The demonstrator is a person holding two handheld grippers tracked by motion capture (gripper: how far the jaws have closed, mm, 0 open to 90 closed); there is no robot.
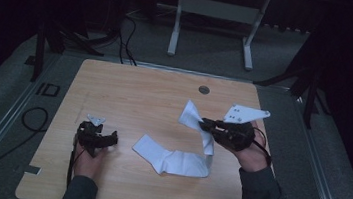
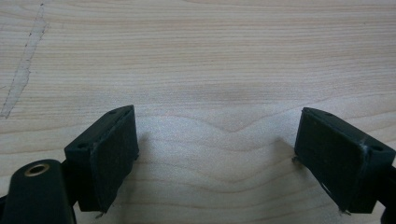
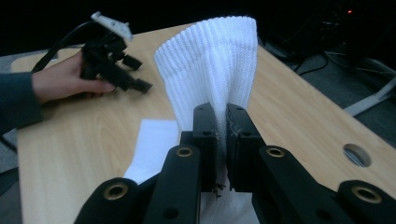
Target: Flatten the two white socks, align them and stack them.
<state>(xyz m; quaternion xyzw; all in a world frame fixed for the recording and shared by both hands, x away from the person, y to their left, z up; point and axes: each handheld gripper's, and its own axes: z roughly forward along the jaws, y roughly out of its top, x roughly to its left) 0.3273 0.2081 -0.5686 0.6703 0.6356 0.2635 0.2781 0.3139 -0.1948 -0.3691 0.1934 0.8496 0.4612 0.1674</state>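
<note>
The wooden table (image 1: 130,94) carries one thing of note, a long white sock (image 1: 172,160): most of it lies flat near the table's middle, toward the person's edge, while its ribbed cuff end is lifted clear of the wood on the right. The right gripper (image 1: 205,125) is clamped on the sock just below the cuff, jaws pressed together with the knit pinched between them and the cuff fanning out above. The left gripper (image 1: 109,138) rests low near the table's left side, well apart from the sock, jaws spread wide over bare wood with nothing between them. The sock looks light, soft and limp, likely to sag and trail from any single hold; its flat toe end seems the natural second place to grip.
</note>
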